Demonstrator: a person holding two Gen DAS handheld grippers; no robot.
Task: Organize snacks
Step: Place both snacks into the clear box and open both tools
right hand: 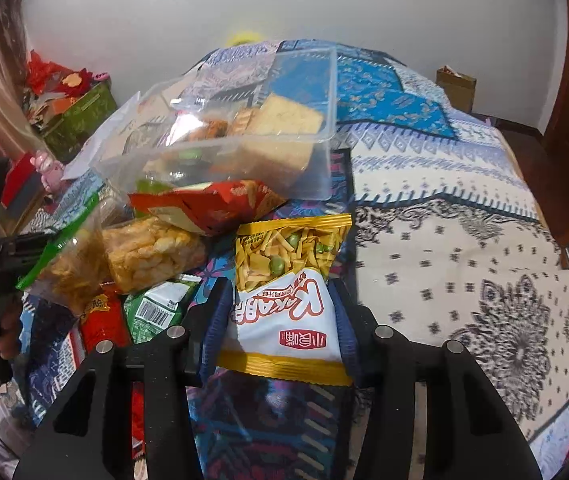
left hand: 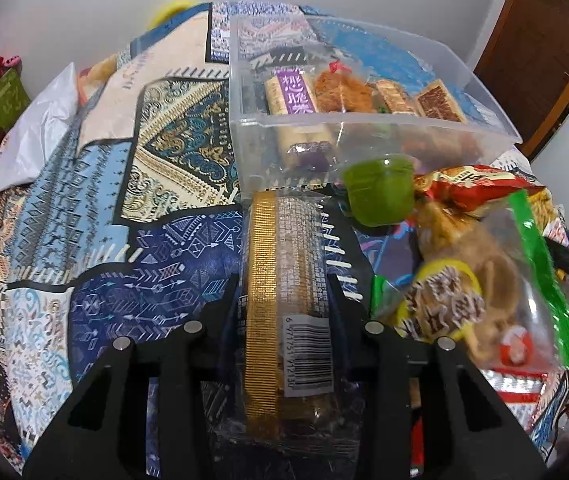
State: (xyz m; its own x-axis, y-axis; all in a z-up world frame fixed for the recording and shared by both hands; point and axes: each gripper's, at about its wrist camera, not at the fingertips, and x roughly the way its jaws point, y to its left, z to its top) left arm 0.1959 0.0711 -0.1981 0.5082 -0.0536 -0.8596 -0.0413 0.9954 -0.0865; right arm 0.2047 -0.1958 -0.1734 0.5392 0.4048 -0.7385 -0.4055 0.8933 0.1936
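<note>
A: Your left tool [left hand: 284,300] is clamping the long clear-wrapped pastry bar with the gold ribbed edge [left hand: 284,264] between its jaws, and the bar is reaching forward from the tips toward the clear plastic storage bin [left hand: 364,140] just ahead. What are you worrying about?

B: You're gripping slippery film, so I judge the bar could be sliding out if you tilt it sharply. The small green jelly cup [left hand: 380,190] is sitting just right of the bar's far end, against the bin's near wall; swinging that way could be knocking it over.

A: And your right tool [right hand: 280,308]?

B: It's closing narrowly on the yellow-and-white snack packet printed with crisps and green peas [right hand: 288,292], pinching its sides. The packet is puffy, so squeezing harder may be bursting it, or it may be slipping free.

A: Where's the bin from there?

B: Ahead and slightly left of the tips, beyond the red crinkled snack bag [right hand: 208,208], which is leaning against its front. You're risking dragging that bag along.
</note>
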